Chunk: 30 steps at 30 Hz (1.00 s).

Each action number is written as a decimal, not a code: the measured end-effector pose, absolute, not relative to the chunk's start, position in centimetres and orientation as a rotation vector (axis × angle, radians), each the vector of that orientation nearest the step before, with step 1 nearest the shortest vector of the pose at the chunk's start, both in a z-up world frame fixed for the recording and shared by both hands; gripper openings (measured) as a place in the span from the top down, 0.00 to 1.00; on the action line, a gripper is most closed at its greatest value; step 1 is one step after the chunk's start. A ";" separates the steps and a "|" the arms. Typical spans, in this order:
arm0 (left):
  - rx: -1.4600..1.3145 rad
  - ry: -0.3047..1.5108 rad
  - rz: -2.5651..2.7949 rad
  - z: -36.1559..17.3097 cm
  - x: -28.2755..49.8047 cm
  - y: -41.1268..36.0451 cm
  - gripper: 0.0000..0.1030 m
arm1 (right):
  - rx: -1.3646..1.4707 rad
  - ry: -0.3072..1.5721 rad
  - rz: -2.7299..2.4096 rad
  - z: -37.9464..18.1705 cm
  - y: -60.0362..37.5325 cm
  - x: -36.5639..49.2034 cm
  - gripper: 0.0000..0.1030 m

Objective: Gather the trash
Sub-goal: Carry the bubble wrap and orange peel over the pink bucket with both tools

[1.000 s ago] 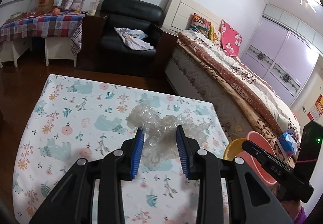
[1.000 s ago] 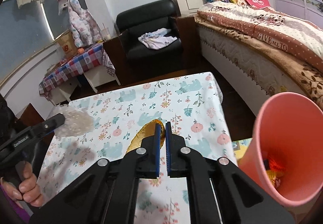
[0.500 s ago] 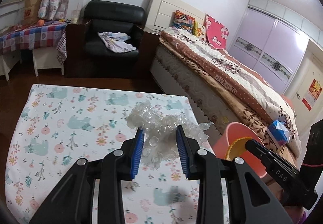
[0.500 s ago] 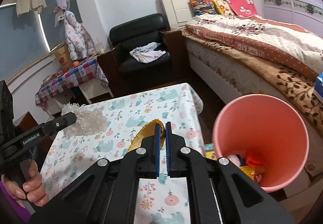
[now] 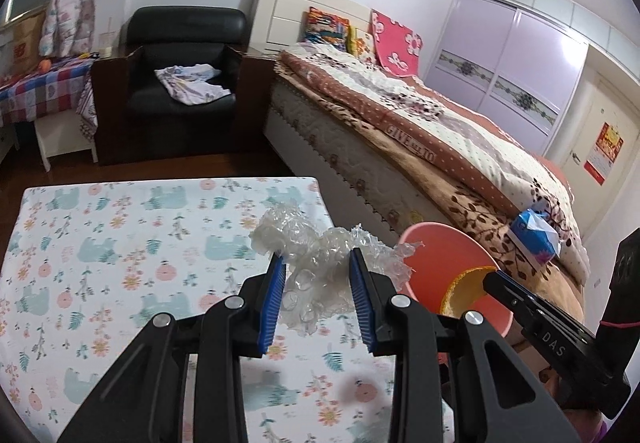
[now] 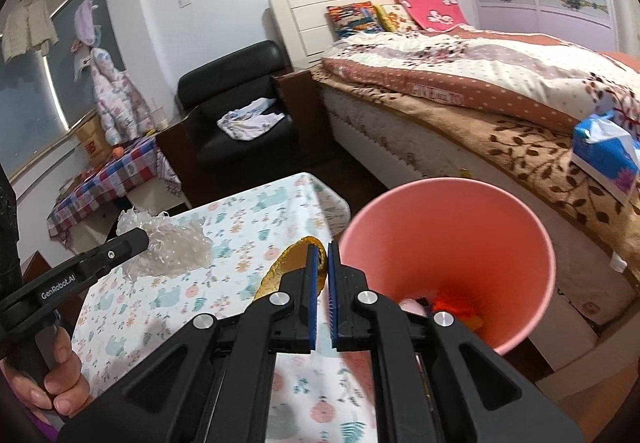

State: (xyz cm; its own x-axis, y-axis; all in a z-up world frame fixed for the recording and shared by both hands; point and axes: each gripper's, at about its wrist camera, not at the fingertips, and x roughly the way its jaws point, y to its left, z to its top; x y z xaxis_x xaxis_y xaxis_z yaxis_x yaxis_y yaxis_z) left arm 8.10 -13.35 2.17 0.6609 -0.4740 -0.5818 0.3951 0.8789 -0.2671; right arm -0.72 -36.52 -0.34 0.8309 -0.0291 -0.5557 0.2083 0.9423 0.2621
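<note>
- Left gripper (image 5: pixel 316 275): jaws partly apart, pads clamped on crumpled bubble wrap (image 5: pixel 320 263), held above the table's (image 5: pixel 100 243) right edge, beside the bin (image 5: pixel 440 263).
- Right gripper (image 6: pixel 323 263): jaws pinched on an orange peel (image 6: pixel 288 267), at the near rim of the pink bin (image 6: pixel 460 227).
- Bin stands between table and bed (image 6: pixel 500 91), with trash inside.

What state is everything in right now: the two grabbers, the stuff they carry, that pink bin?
Left gripper: fingers clamped on bubble wrap, held above the table.
Right gripper: shut on an orange peel, beside the bin's rim.
Pink bin: upright, open-topped, trash at the bottom.
</note>
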 end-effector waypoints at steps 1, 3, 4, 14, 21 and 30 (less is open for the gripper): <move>-0.117 0.692 -0.497 2.2 8.1 -13.7 0.69 | 0.327 0.577 -0.139 -0.4 -37.0 -0.9 0.95; -0.106 0.690 -0.511 2.2 7.9 -14.8 0.69 | 0.335 0.575 -0.158 -0.5 -37.8 -1.3 0.95; -0.098 0.689 -0.518 2.2 7.9 -15.4 0.69 | 0.338 0.573 -0.164 -0.5 -38.1 -1.4 0.95; -0.050 0.687 -0.572 2.1 7.4 -19.7 0.69 | 0.368 0.557 -0.237 -1.0 -41.6 -2.5 0.95; -0.017 0.694 -0.587 1.7 7.6 -21.9 0.69 | 0.382 0.556 -0.277 -1.4 -43.4 -2.8 0.95; 0.035 0.710 -0.591 0.5 8.2 -24.7 0.69 | 0.397 0.557 -0.321 -2.0 -45.6 -3.1 0.95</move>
State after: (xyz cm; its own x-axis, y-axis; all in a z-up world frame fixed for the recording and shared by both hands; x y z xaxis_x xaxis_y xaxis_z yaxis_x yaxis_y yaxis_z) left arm 8.21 -24.69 0.46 0.6028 -0.4989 -0.6227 0.5220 0.8368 -0.1651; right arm -3.11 -45.59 -2.04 0.8029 -0.1863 -0.5662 0.3969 0.8758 0.2747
